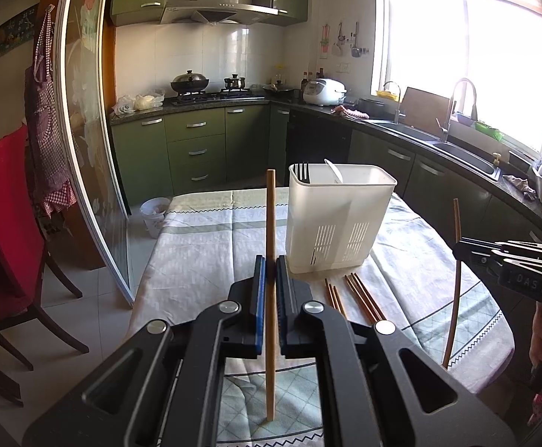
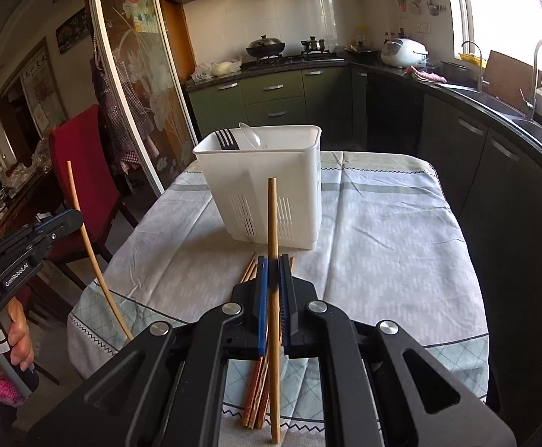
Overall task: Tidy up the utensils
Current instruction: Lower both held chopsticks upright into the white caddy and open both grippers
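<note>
1. Your left gripper [image 1: 270,268] is clamped on a light wooden chopstick [image 1: 270,223]. The stick stands near vertical between the blue pads [image 1: 260,287], with its top above the fingertips and its lower end down near the tablecloth [image 1: 204,246].
2. Your right gripper [image 2: 273,266] is likewise closed on a second chopstick [image 2: 273,223], also upright, pinched between its blue pads [image 2: 262,290].
3. In the left wrist view, the right gripper sits at 3 o'clock, with its stick running up and down through the jaws. In the right wrist view, the left gripper shows at 9 o'clock, gripping its stick the same way.
4. The white utensil caddy [image 1: 338,219] stands upright on the table, at 1 o'clock of your left fingertips and 12 o'clock of your right ones, just beyond both.
5. The caddy already holds a black fork [image 2: 226,138], tines up, and a white spoon [image 2: 250,136]. Both are at the far left end, side by side.
6. Loose chopsticks [image 1: 360,294] lie flat on the cloth just in front of the caddy, darker reddish-brown, bunched roughly parallel. In the right wrist view they run under your right gripper toward 6 o'clock.
7. A red chair [image 2: 81,164] is beside the table at 9 o'clock in the right wrist view.
</note>
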The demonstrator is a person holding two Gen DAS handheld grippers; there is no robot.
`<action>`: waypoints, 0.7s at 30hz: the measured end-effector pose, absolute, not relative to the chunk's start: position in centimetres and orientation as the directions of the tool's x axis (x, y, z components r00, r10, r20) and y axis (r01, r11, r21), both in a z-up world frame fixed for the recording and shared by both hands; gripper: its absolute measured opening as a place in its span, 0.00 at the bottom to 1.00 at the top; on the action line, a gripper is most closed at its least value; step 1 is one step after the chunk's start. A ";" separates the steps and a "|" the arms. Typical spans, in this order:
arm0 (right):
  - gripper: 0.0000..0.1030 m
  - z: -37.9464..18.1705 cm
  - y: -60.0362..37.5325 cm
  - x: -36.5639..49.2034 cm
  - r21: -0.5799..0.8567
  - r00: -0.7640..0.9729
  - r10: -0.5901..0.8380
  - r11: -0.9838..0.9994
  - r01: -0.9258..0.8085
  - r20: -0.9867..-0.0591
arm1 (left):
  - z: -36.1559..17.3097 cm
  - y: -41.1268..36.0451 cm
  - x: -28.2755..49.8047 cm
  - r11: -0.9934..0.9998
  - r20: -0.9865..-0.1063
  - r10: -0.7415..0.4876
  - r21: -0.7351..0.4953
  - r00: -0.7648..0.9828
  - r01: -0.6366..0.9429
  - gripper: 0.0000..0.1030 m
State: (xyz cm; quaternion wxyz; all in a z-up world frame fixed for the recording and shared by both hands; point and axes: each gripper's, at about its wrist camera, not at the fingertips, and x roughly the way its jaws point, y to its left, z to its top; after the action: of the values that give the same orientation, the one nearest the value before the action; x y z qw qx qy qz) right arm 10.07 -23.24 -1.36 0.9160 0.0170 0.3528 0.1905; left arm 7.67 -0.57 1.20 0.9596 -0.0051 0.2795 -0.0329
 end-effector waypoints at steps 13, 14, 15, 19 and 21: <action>0.06 1.2 -23.0 8.4 0.154 0.706 0.393 0.912 -0.379 -0.590 | 2.1 -1.4 7.2 0.997 -0.515 -0.074 -0.014 0.854 0.078 0.05; 0.06 1.4 -22.9 8.3 0.153 0.707 0.396 0.911 -0.383 -0.586 | 2.2 -1.4 7.3 0.997 -0.513 -0.076 -0.014 0.855 0.080 0.05; 0.06 1.7 -22.9 8.3 0.153 0.710 0.399 0.910 -0.387 -0.581 | 2.3 -1.3 7.3 0.997 -0.511 -0.078 -0.014 0.856 0.082 0.05; 0.06 2.8 -22.6 8.5 0.145 0.720 0.406 0.906 -0.397 -0.563 | 2.6 -1.4 7.4 0.996 -0.500 -0.086 -0.016 0.862 0.090 0.05; 0.06 3.3 -22.4 8.7 0.146 0.722 0.411 0.904 -0.402 -0.557 | 2.9 -1.6 7.4 0.995 -0.494 -0.092 -0.017 0.864 0.096 0.05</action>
State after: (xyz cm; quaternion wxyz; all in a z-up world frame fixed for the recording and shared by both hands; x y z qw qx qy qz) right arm 8.72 -22.39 3.29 0.9279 0.0073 0.3017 0.2189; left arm 7.42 -1.56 2.85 0.9655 0.0039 0.2557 -0.0485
